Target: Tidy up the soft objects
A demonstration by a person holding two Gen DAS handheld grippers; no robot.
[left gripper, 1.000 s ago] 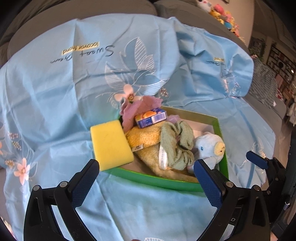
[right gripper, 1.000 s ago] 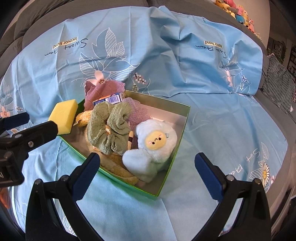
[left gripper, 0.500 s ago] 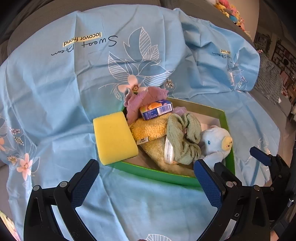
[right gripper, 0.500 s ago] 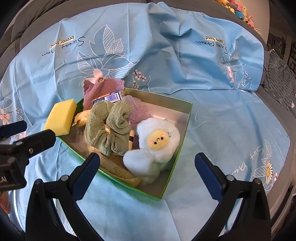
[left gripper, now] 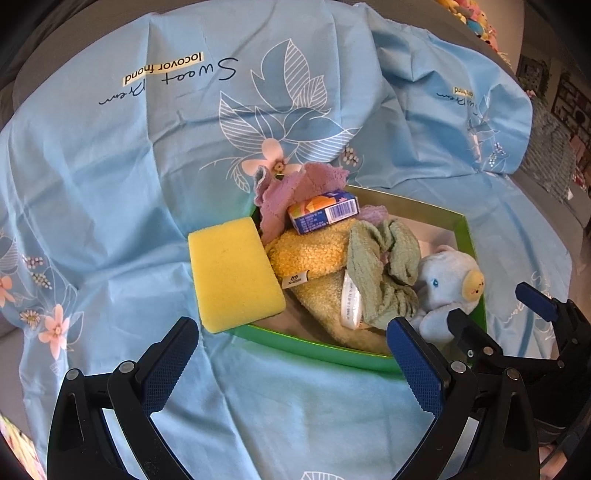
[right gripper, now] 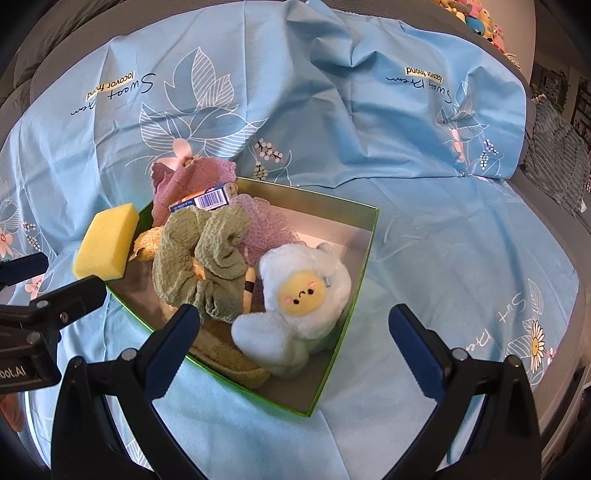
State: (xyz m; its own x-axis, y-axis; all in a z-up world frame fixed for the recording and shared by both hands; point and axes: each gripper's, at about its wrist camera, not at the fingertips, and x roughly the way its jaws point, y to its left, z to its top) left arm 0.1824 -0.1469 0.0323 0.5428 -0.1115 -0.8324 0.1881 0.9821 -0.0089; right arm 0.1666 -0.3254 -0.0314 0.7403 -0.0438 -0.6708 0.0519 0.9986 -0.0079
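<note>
A green box (left gripper: 332,350) (right gripper: 364,236) sits on a blue printed sheet. In it lie a yellow towel (left gripper: 310,251), a green cloth (left gripper: 384,258) (right gripper: 199,254), a pink cloth (left gripper: 295,184) (right gripper: 184,177), a small blue carton (left gripper: 323,212) (right gripper: 207,199) and a pale blue plush toy (left gripper: 443,280) (right gripper: 299,299). A yellow sponge (left gripper: 232,273) (right gripper: 105,242) rests on the box's left rim. My left gripper (left gripper: 291,358) is open and empty, in front of the box. My right gripper (right gripper: 291,343) is open and empty, near the plush toy.
The blue sheet (left gripper: 110,184) (right gripper: 443,221) covers a grey sofa with folds at the back. Colourful plush toys (right gripper: 476,18) sit far back right. A grey knitted cushion (right gripper: 554,155) lies at the right.
Both grippers have drawn slightly nearer the box, which now looks larger. Nothing in the box has moved, and both grippers stay open.
</note>
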